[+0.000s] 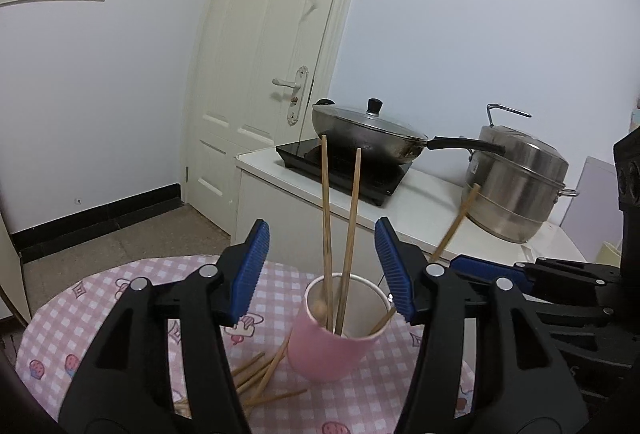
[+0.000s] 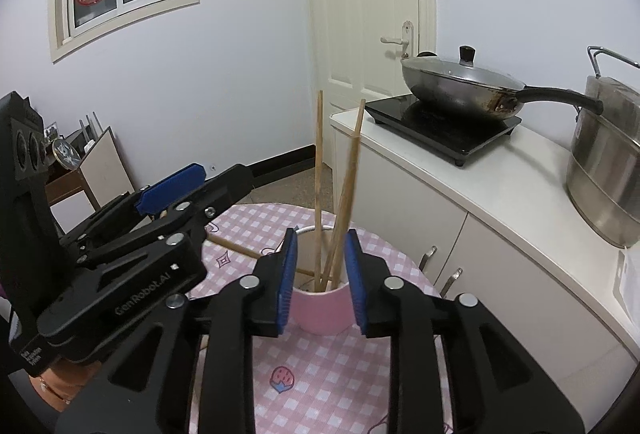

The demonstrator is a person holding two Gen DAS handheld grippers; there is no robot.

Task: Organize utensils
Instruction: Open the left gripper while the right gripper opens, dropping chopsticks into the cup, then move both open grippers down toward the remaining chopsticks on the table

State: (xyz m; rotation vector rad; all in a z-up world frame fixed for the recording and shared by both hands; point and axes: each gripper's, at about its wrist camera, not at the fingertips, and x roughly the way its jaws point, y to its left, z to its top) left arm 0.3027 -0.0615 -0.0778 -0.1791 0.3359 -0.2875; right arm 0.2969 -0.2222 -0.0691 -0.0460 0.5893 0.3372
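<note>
My left gripper stands half open and my right gripper narrowly open, neither gripping anything, with the pink cup near the middle of the checked table just beyond both. I count three chopsticks standing in the cup, one leaning far right, and about five loose chopsticks lying at its near left. Nudging the light cup could tip it over.
</note>
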